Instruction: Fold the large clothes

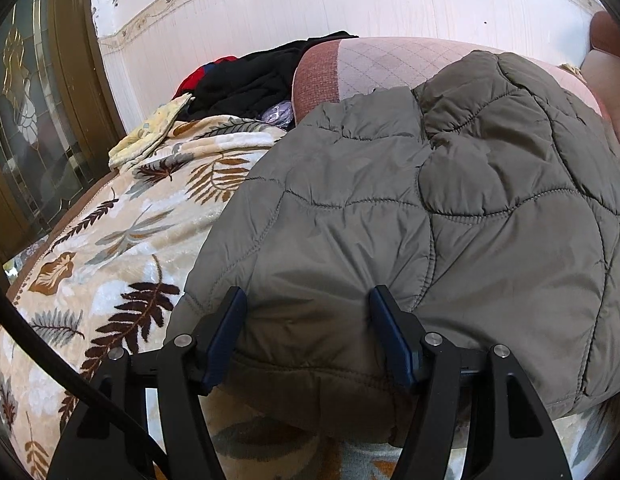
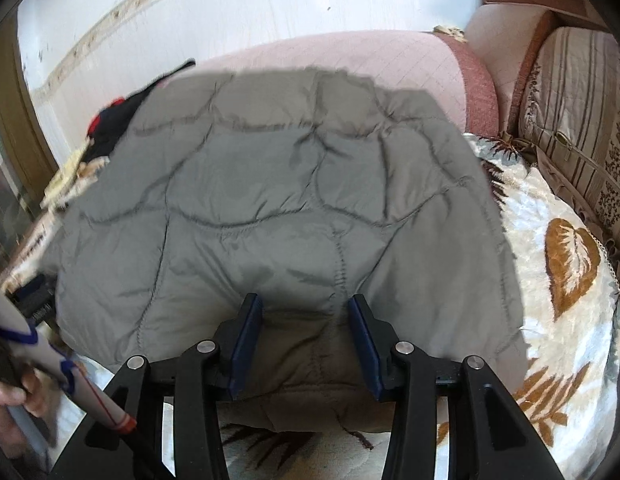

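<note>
One quilted jacket point(image 1: 450, 208), two grippers point(image 1: 307, 300) point(image 2: 305, 308) clamping its near edge

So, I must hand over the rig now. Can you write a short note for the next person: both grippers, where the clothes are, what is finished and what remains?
Left gripper: jaws apart around the near edge of the grey-green quilted padded jacket; fabric bulges between them, but whether they pinch it is unclear.
Right gripper: the same, further along that edge.
The jacket lies on the cream leaf-patterned plush blanket, with one layer already folded over on top.
A pile of black and red clothes waits behind.
Left to do: finish folding the jacket; then probably that pile.
</note>
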`<state>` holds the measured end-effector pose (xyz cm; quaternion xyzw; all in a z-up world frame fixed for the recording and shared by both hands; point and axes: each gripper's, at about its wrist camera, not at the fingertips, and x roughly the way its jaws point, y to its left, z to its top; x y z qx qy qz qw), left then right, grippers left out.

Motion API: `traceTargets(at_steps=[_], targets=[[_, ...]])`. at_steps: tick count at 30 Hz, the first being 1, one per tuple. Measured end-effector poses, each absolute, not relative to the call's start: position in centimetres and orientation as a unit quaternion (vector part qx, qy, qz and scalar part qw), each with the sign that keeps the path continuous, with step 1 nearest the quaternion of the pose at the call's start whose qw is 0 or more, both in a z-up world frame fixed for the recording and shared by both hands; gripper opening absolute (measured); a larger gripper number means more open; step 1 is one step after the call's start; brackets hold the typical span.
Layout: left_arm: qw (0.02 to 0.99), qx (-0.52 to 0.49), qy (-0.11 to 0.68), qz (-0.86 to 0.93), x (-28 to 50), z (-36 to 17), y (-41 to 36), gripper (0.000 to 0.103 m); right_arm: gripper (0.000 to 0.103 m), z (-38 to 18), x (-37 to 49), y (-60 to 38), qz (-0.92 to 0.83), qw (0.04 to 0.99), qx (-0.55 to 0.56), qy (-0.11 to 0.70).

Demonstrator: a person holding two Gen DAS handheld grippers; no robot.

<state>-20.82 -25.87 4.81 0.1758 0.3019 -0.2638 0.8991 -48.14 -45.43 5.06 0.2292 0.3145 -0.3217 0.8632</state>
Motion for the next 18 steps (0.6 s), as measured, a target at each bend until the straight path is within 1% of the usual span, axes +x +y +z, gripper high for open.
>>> traceTargets(at_steps=[5,7,8,10,18], targets=[[0.9,0.176,0.301,-0.263,-20.8,4.9,-25.8,0.064,0.048,6.9,-50.8,-47.3,-0.367,0.857,0.246,0.265],[0.9,0.177,0.301,-0.263,-20.8,4.9,-25.8,0.064,0.046,6.1,-51.3,-48.6,-0.394,0.835,0.26,0.281],[0.9,0.177,0.3,-0.263,-20.9,4.9,-25.9,0.064,0.042,5.2,-51.4,-49.3,-0.393,0.825,0.28,0.294],[0.9,0.179,0.299,-0.263,-20.9,4.9,-25.9,0.064,0.043,3.8,-51.6,-50.2,-0.38,0.817,0.314,0.3],[0.9,0.177,0.3,-0.263,-20.8,4.9,-25.8,0.064,0.043,3.6,-51.3,-50.4,-0.379,0.816,0.309,0.309]])
